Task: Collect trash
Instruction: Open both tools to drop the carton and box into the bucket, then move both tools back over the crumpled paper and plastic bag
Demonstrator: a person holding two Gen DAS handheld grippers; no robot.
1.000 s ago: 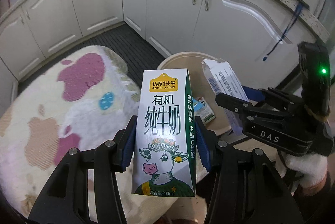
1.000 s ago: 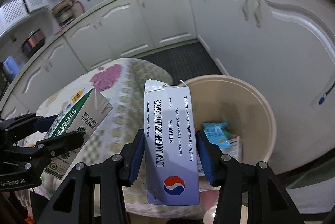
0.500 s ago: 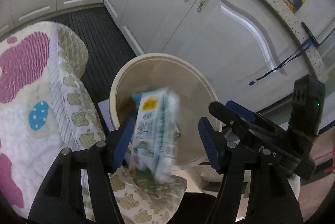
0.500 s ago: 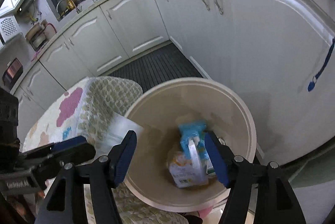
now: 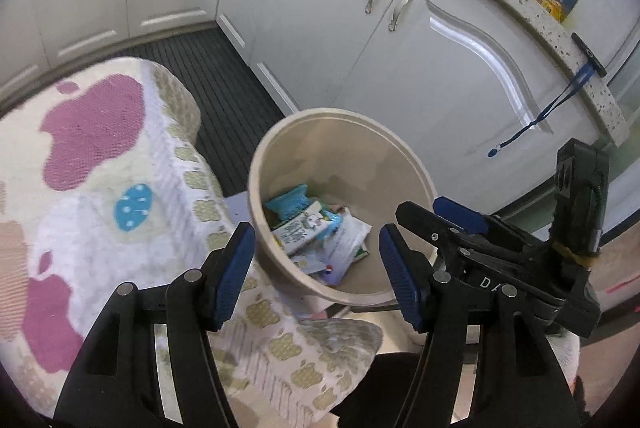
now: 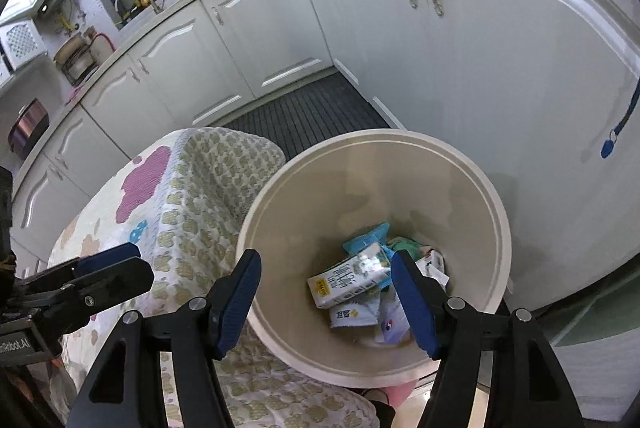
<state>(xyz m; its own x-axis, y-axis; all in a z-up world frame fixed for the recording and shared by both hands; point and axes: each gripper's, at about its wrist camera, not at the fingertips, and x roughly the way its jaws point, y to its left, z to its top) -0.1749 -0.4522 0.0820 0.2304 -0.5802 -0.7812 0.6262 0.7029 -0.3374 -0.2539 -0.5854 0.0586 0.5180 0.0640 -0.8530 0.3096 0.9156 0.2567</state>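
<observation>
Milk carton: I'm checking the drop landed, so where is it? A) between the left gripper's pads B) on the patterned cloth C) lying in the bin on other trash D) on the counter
C: the milk carton lies on its side inside the bin atop other wrappers, and both grippers hold nothing.

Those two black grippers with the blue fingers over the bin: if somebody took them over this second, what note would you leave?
Left gripper: open, nothing between its fingers; its jaws have just been opening.
Right gripper: open and empty too, jaws also just opened.
Round beige plastic bin: on the floor between the apple-patterned cloth and the white cabinets.
Done: white-and-green milk carton and white tablet box with red-and-blue logo lie in the bin on other wrappers.
Left: no other trash shows in these views; look around.
</observation>
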